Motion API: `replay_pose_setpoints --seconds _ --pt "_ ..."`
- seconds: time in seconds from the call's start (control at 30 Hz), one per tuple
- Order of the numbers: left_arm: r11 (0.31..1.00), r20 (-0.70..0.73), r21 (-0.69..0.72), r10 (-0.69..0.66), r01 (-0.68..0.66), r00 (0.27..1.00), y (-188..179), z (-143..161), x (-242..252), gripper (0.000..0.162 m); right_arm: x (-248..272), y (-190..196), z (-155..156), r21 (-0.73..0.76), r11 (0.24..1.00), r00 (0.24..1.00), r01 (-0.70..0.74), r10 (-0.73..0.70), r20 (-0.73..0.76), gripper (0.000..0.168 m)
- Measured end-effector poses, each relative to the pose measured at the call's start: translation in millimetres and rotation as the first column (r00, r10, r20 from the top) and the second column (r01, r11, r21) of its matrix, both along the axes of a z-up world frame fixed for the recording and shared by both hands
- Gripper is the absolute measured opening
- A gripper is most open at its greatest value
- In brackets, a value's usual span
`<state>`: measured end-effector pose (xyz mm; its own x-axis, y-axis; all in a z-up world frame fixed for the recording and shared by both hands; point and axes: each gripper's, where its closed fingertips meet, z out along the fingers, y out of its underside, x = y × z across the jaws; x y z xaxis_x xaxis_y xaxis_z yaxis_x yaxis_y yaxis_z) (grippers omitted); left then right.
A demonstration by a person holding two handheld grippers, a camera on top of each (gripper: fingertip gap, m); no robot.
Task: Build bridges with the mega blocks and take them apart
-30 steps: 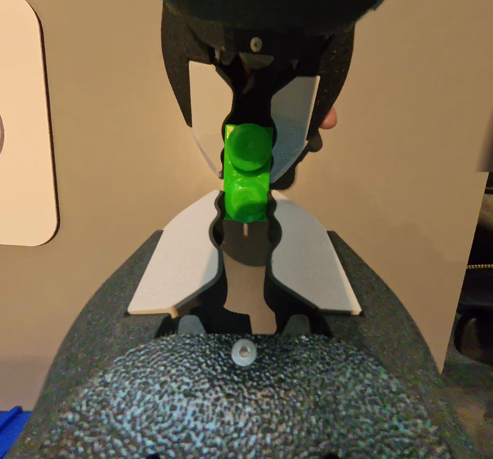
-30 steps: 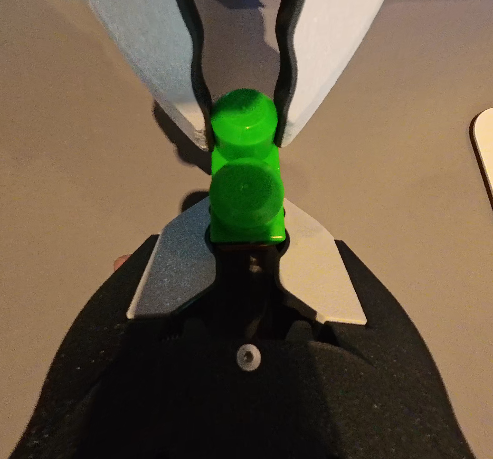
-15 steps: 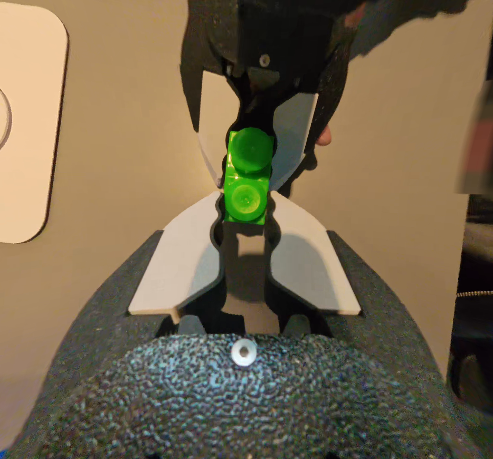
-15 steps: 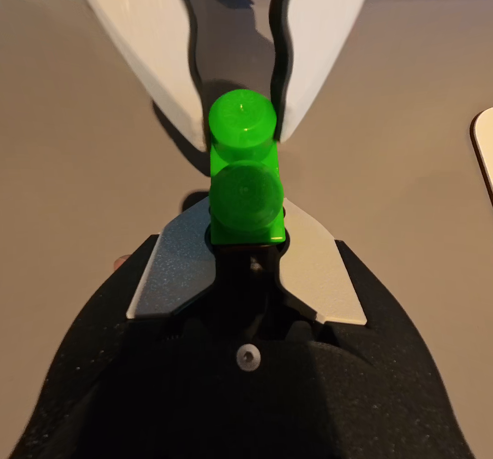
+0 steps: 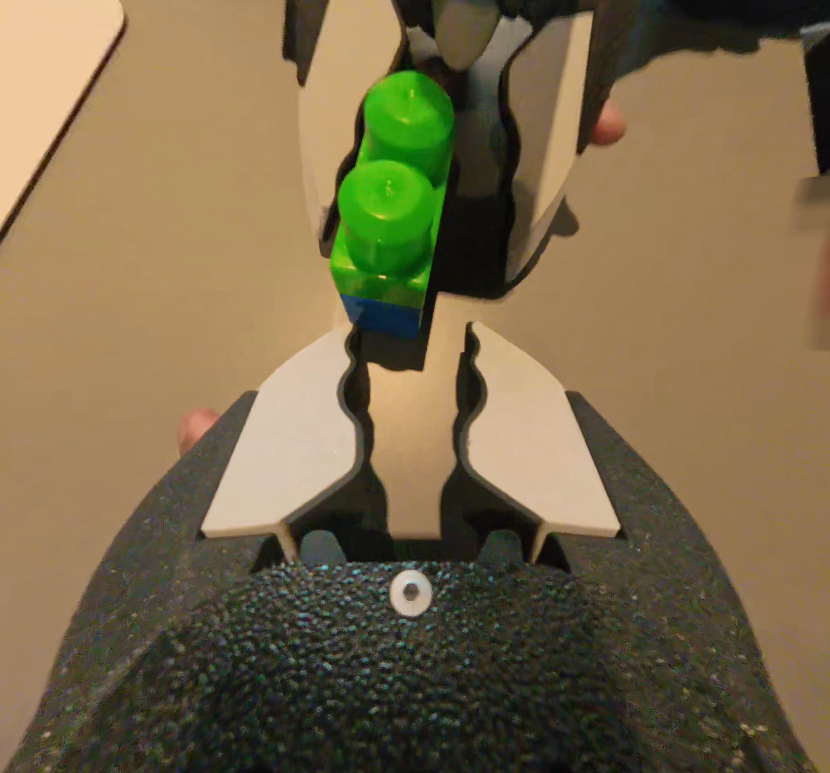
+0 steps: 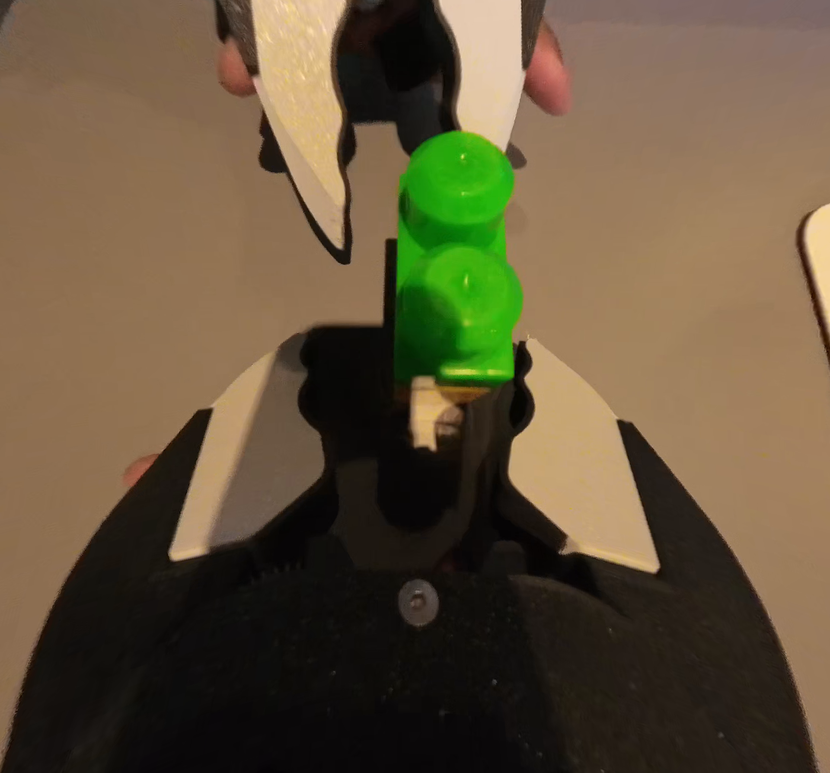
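Nearest us in the left wrist view, we are holding the left hand-held gripper [image 5: 408,333] with its jaws apart and nothing between them, its tips just short of the blocks. Just beyond them, the green block [image 5: 390,194] is sitting studs-up on a blue block [image 5: 384,313], seemingly resting on the worktop [image 5: 157,257]. The right hand-held gripper [image 6: 408,340] is facing us from the far side. Its jaws are standing wide, so one finger is touching the green block's side while the other is well apart from it. Neither tool is gripping anything. Something pale is showing under the stack in the right wrist view, but we cannot tell what it is.

We are judging this as a pause between grips on a two-block pier. Next, we are likely needing to centre one tool on the green block, steady the blue one with the other, and then pull apart or add on. A pale board [image 5: 45,55] is lying farther off.
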<state>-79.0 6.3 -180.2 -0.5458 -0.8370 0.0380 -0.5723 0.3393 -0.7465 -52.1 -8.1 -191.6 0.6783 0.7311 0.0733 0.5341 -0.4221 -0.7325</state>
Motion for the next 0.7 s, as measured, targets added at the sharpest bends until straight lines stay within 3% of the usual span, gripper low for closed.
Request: replay_pose_setpoints --seconds 0.07,0.2,0.27,0.37,0.47,0.57,0.7 --pt "0.999 -0.003 0.011 -0.034 0.034 0.999 -2 -6 4 0.047 4 -6 11 0.036 0.999 0.998 -0.003 0.005 -0.055 0.086" --pt "0.998 0.035 0.030 -0.064 0.063 0.997 -1 -4 14 0.052 15 -4 66 0.163 0.985 0.963 0.057 -0.011 -0.268 0.056" --pt "0.997 0.051 0.022 -0.071 0.069 0.996 -2 -2 18 0.050 18 -1 79 0.191 0.980 0.967 0.057 -0.007 -0.254 0.041" --pt "0.995 0.055 0.042 -0.090 0.088 0.994 -2 -3 21 0.048 14 -1 74 0.174 0.985 0.986 -0.007 0.036 -0.164 0.035" --pt "0.993 0.041 0.062 -0.102 0.099 0.994 -2 -6 24 0.037 11 0 69 0.146 0.989 0.990 -0.024 0.043 -0.132 0.035" --pt "0.990 0.041 0.069 -0.122 0.119 0.992 -5 -7 24 0.036 13 -1 56 0.123 0.992 0.999 -0.028 0.033 -0.041 0.040" --pt "0.991 0.044 0.073 -0.118 0.115 0.992 -6 -7 23 0.036 8 -4 54 0.072 0.997 0.994 -0.019 0.026 -0.105 0.030"
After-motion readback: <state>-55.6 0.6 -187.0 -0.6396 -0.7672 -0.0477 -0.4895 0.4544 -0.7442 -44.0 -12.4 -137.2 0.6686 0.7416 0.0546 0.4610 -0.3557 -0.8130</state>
